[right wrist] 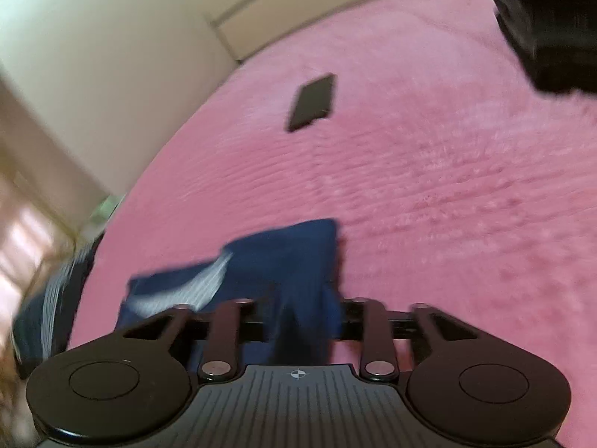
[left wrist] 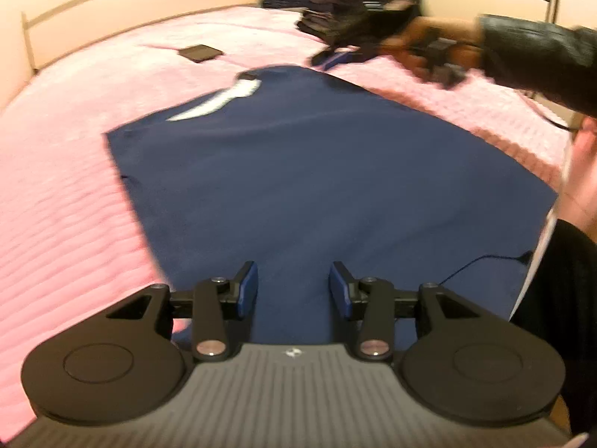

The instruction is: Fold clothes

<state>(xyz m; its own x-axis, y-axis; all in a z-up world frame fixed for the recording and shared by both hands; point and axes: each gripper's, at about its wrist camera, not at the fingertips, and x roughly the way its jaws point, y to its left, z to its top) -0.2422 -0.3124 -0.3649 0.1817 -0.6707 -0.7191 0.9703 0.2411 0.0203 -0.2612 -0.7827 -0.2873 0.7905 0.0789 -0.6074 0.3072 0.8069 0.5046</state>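
Left gripper [left wrist: 293, 285] wide, nothing between blue pads [left wrist: 249, 283], hovering over near part of navy garment [left wrist: 317, 186]. Garment spread mostly flat on pink bedspread [left wrist: 74, 194], roughly rectangular, white stripe [left wrist: 220, 99] near far-left corner. Thin dark cord [left wrist: 481, 261] lying on cloth near right edge.

Right gripper [left wrist: 337, 58] visible in left view at far corner of garment, blurred, gripped by hand [left wrist: 433, 58] in black sleeve [left wrist: 537, 63]. Looks down at cloth corner, contact not resolvable from this view.

Right wrist view: right gripper [right wrist: 298, 317] with navy cloth [right wrist: 283, 261] bunched between fingers, fingertips hidden by fabric. Appears clamped on garment corner; heavy motion blur, so grip not certain but cloth fills gap and rises in front of tool. White stripe [right wrist: 194, 291] on fold left of jaws. Pink bedspread [right wrist: 447, 186] beyond.

Black phone [left wrist: 199, 53] flat on bedspread, well apart from garment, far-left. Same phone [right wrist: 311, 102] in right view, ahead of gripper, clear of cloth.

Stack of dark folded clothes [left wrist: 328, 3] at far side of bed, behind right gripper. Dark mass [right wrist: 552, 26] top right of right view, too blurred to identify.

Cream wall/headboard [left wrist: 130, 3] behind bed. Both views motion-blurred, right more than left.
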